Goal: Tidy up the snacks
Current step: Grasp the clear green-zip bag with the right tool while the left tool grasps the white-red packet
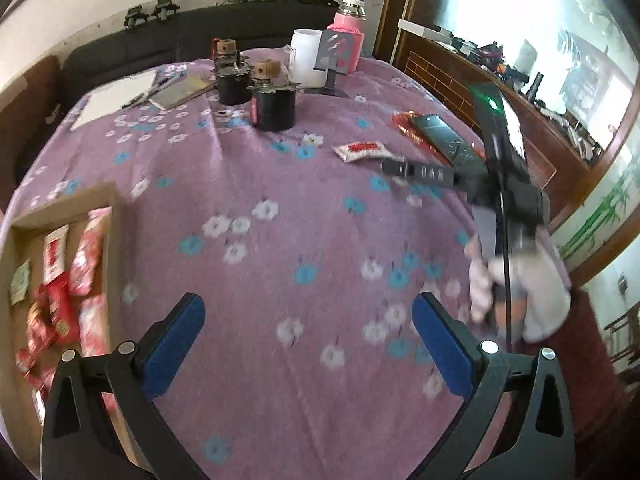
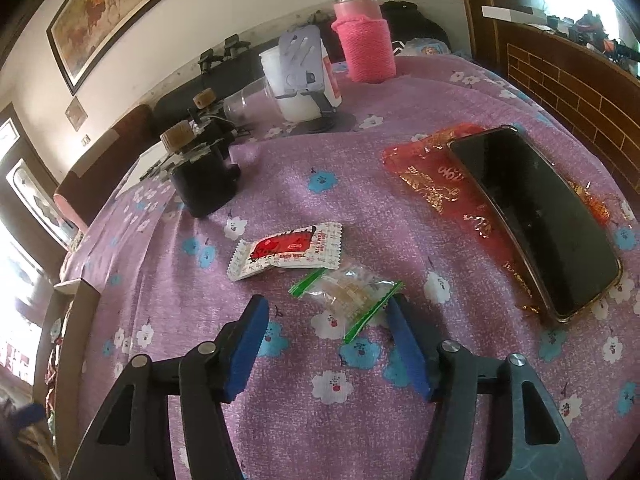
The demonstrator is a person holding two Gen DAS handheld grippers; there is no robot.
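Observation:
In the right wrist view a clear snack packet with green edges (image 2: 347,295) lies on the purple flowered cloth, just ahead of my open right gripper (image 2: 326,310) and close to its right finger. A white and red snack packet (image 2: 286,251) lies just beyond it and also shows in the left wrist view (image 1: 362,151). My left gripper (image 1: 308,308) is open and empty above bare cloth. A cardboard box (image 1: 114,240) with several red and pink snack packets (image 1: 86,258) sits at its left. The right gripper (image 1: 404,170), held by a white-gloved hand, shows in the left wrist view.
A black phone (image 2: 536,216) lies on a red and gold pouch (image 2: 432,176) at the right. Two black jars with cork knobs (image 1: 274,106), a white tub (image 1: 308,58), a phone stand (image 2: 304,68) and a pink flask (image 2: 364,36) stand at the back. Papers (image 1: 120,96) lie at the far left.

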